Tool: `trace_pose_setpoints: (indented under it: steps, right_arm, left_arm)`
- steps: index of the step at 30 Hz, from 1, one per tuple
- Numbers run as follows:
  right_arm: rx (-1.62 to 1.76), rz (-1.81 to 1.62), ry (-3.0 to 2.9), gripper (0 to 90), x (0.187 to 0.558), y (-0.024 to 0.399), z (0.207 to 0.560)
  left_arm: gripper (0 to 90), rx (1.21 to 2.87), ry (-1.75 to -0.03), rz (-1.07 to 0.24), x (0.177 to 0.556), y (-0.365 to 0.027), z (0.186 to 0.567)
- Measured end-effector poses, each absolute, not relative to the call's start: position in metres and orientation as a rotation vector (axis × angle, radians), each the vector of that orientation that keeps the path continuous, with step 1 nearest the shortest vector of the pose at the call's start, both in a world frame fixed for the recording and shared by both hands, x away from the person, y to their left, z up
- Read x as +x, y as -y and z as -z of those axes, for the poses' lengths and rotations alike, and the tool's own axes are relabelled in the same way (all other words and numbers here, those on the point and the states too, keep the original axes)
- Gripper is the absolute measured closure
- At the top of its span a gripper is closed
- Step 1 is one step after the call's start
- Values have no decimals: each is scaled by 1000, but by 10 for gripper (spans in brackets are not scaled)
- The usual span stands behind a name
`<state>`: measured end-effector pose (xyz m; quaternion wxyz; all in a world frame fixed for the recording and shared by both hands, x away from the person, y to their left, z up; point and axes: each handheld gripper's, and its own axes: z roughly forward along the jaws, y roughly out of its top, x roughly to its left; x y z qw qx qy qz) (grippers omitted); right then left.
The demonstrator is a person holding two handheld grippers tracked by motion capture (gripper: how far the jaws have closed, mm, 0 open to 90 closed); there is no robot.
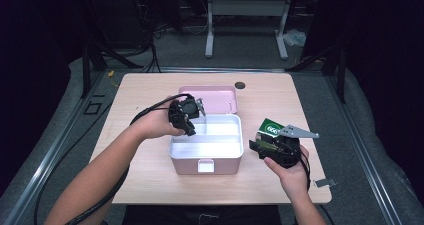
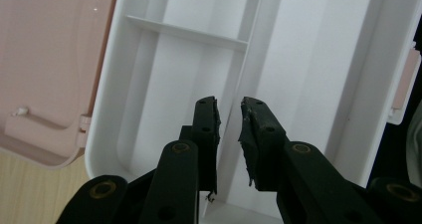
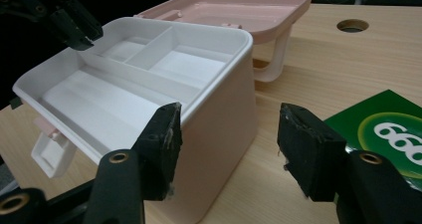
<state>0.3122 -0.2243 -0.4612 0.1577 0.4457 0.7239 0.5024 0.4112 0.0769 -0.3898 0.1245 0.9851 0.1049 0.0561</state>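
Seen from the high view, the pink storage box (image 1: 206,157) stands near the middle of the wooden table (image 1: 145,185), its lid (image 1: 209,93) thrown back flat behind it and its white divided tray (image 1: 210,135) exposed. The left gripper (image 1: 184,116) hangs over the tray's rear left corner, held in the left hand (image 1: 156,125); the right gripper (image 1: 270,147), in the right hand (image 1: 290,172), sits low beside the box's right wall, with a green packet (image 1: 271,128) just behind it on the table.

Left gripper view: the two black jaws stand close together with a narrow slit between them and nothing in it, poised above a ridge of the white tray (image 2: 308,59) (whether they touch it cannot be told). The pink lid (image 2: 50,59) lies at the left.

Right gripper view: the jaws stand moderately apart and empty, aimed at the near corner of the pink storage box (image 3: 224,129), apart from it. The green packet (image 3: 393,129) lies flat on the table behind the right-hand jaw. The left gripper (image 3: 69,22) hovers at the upper left, above the tray's far compartments.
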Motion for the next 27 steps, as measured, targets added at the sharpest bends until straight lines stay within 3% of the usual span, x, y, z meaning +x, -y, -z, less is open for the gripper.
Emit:
trace_pose_setpoints:
  steps: [5,13,27]
  right_arm:
    - [1309,-1420,-2056,424,314,232,466]
    - [1349,-1425,-2050,426,316,237,473]
    - [1384,-1409,-2058,429,320,241,482]
  left_arm:
    - [776,2919,-193,-92,414,-68,397]
    - [780,2969,-49,-86,417,-55,398]
    - [849,3070,-21,-43,425,-33,408]
